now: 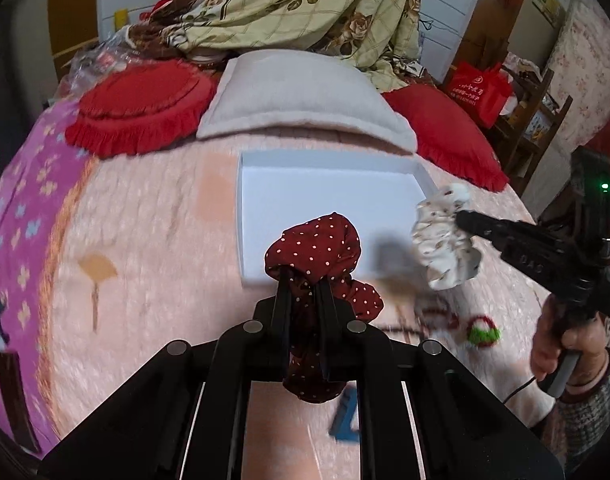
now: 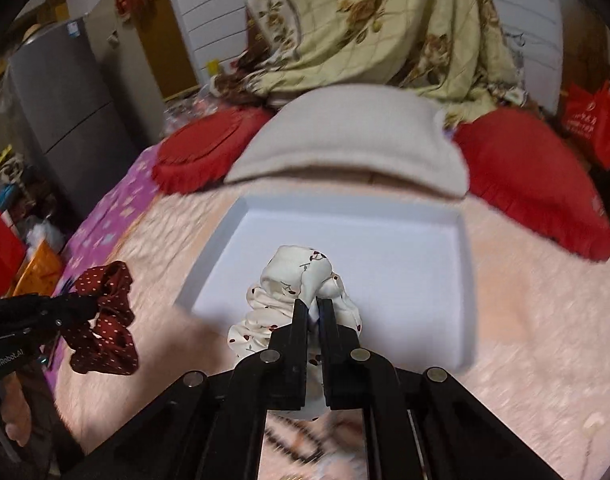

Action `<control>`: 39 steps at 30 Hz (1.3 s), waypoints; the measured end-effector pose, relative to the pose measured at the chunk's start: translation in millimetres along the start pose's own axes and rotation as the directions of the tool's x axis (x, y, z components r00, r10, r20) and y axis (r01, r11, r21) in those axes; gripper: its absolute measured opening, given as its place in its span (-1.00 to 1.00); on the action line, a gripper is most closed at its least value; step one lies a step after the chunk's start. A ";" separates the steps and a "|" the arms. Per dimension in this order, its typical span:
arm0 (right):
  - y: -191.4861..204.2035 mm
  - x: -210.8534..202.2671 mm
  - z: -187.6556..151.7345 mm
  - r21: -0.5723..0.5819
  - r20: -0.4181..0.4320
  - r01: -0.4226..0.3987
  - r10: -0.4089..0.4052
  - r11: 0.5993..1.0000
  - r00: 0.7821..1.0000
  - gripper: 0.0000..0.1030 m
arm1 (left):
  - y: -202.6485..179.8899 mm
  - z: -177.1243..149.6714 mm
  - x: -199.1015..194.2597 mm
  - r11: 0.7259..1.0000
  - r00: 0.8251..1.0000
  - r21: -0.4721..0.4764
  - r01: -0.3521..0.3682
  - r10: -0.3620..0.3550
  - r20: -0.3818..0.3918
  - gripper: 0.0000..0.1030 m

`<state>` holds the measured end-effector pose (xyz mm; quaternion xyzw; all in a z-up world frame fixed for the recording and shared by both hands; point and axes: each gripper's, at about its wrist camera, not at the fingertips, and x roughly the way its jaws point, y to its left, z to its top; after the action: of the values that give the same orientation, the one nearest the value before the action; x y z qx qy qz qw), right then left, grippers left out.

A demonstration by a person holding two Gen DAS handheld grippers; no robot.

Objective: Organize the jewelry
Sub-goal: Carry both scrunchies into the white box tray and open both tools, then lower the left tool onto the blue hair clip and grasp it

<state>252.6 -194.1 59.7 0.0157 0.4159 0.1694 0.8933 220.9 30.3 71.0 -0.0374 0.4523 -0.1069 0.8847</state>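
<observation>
Gripping red scrunchie [image 1: 313,248] in left gripper [image 1: 305,280], white scrunchie [image 2: 301,280] clamped in right gripper [image 2: 316,304], tray [image 2: 461,280] just ahead of both

1. "GenRobot.AI" in pale letters on the black body of the left gripper [image 2: 91,307], read in the right wrist view at the lower left edge;
2. Raised letters that look like "DAS" on the black body of the right gripper [image 1: 463,219] in the left wrist view; the reading is uncertain;
3. White characters and a round emblem on the red shopping bag [image 1: 479,94] beside the bed; too small and blurred to read in either view.
</observation>
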 end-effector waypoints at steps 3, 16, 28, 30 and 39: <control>-19.4 17.1 23.2 0.038 -0.009 0.032 -0.032 0.999 0.999 -0.90 | -5.1 33.1 26.5 0.998 0.999 0.042 -0.045 0.046 -0.011 -0.82; -83.8 145.0 62.6 0.193 -0.128 0.035 -0.010 0.980 0.992 -0.90 | 30.8 103.2 200.4 0.991 0.985 -0.044 -0.124 0.117 -0.128 -0.82; -90.5 159.4 64.7 0.149 -0.113 0.127 -0.110 0.981 0.987 0.12 | 39.3 109.0 197.1 0.995 0.995 -0.079 -0.069 0.062 -0.084 0.02; -90.1 147.0 65.4 0.155 -0.090 0.132 -0.119 0.979 0.989 0.12 | 39.1 105.9 182.9 0.994 0.995 -0.085 -0.065 0.059 -0.076 0.02; -71.2 55.8 25.1 0.147 -0.025 0.099 -0.096 0.984 0.995 0.12 | 20.1 47.2 78.7 0.990 0.993 -0.078 -0.120 0.120 -0.015 0.02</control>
<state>325.3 -240.7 23.0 0.0602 0.4354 0.0942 0.8933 306.9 30.8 33.1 -0.0445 0.4619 -0.0357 0.8851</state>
